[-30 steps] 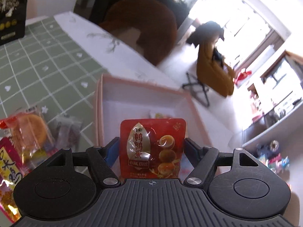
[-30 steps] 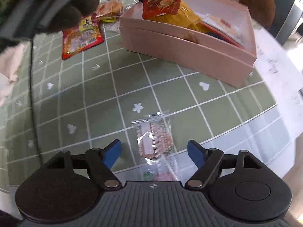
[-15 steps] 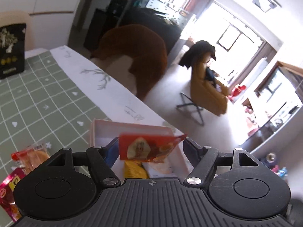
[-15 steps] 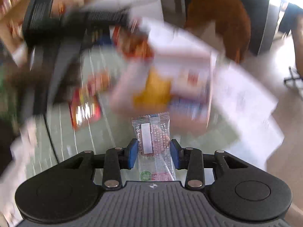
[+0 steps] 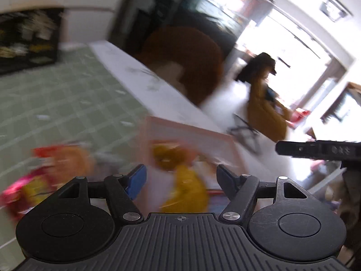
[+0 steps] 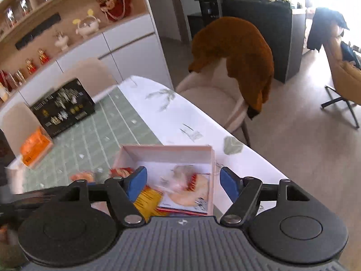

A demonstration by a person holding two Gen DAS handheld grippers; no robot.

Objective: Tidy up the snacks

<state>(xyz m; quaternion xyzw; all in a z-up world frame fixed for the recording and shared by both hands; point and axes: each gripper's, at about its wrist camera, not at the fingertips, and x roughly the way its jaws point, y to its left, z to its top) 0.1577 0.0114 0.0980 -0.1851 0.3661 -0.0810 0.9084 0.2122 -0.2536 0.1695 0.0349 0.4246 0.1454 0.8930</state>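
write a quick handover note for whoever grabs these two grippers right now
Left gripper: open, holding nothing, over the pink box; that view is blurred.
Right gripper: open, empty, above the same box, with a clear-wrapped snack blurred below its fingers.
Done: several packets, including a yellow one, lie in the box.
Left: red and orange packets remain on the green tablecloth beside the box.

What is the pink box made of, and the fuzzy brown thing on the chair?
The pink box looks like matte cardboard: thin, flat walls with crisp folded corners and no shine. The fuzzy brown thing looks like plush fabric or fleece: it drapes limply over the chair back with a soft, napped surface. Whether it is a blanket or a coat is unclear.
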